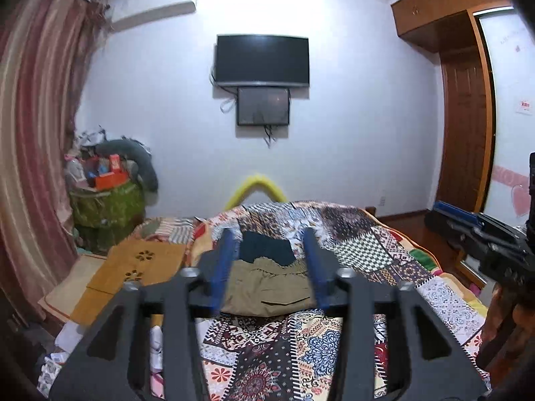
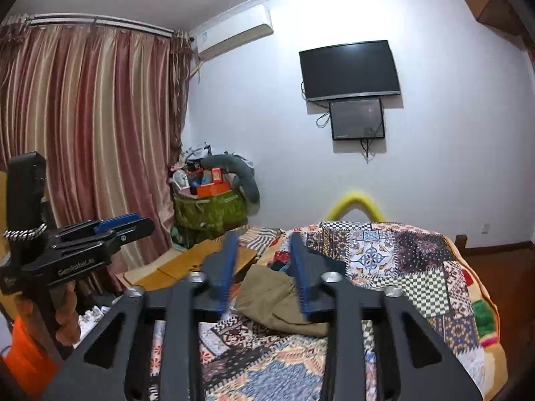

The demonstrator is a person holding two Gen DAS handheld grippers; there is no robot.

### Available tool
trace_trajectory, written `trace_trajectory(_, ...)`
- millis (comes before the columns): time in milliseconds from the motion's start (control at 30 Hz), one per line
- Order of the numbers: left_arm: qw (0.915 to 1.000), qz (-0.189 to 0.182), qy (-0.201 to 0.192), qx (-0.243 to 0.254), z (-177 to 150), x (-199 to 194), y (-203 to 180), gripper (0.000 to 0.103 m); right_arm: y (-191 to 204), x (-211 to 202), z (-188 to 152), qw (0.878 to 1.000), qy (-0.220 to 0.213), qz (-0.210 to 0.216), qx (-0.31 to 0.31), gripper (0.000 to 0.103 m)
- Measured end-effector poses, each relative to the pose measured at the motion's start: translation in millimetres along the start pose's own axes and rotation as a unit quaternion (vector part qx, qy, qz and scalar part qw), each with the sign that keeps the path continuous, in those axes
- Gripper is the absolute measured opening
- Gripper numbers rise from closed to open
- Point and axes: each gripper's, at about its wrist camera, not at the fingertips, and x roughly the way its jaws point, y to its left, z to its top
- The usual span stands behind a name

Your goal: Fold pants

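Khaki pants [image 1: 267,292] lie folded on the patchwork quilt [image 1: 384,254], just before a dark folded garment [image 1: 265,249]. Left gripper [image 1: 271,267] and right gripper [image 2: 264,267] are both spread, empty, above the quilt; folding looks done.

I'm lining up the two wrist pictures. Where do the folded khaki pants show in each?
Left wrist view: the khaki pants lie low and central on the patchwork quilt, framed between the left tool's blue fingers.
Right wrist view: the khaki pants lie low, just left of centre, partly behind the right tool's fingers.
Shared landmark: the wall-mounted TV.
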Motion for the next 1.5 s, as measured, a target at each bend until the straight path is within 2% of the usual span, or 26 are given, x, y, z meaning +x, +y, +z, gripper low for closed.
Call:
trace_trajectory(33,1.0,0.003,-0.006,0.002,-2,-6,-2,0.066,2,-5,-1,1.0,-0.002,-0.004,-0.003,0.049)
trace_trajectory(133,0.9999,-0.003,-0.011,-0.003,-6,-22,-6,0.08,6,-14,-4,1.0,-0.009,-0.021,-0.002,0.065)
trace_trajectory(267,0.9999,0.0,-0.012,-0.008,-11,-33,-7,0.092,8,-21,-4,0.999,-0.011,-0.037,0.003,0.089)
trace_trajectory(367,0.9998,-0.002,-0.015,-0.012,-11,-37,-8,0.098,9,-26,-5,0.999,-0.017,-0.051,0.003,0.103)
trace_trajectory(667,0.9998,-0.006,-0.019,-0.009,-15,-46,-14,0.101,11,-34,-9,0.998,-0.016,-0.065,-0.001,0.103)
trace_trajectory(1500,0.9999,-0.009,-0.001,-0.015,-21,-35,-10,0.103,10,-39,-19,0.997,0.002,-0.072,0.006,0.103)
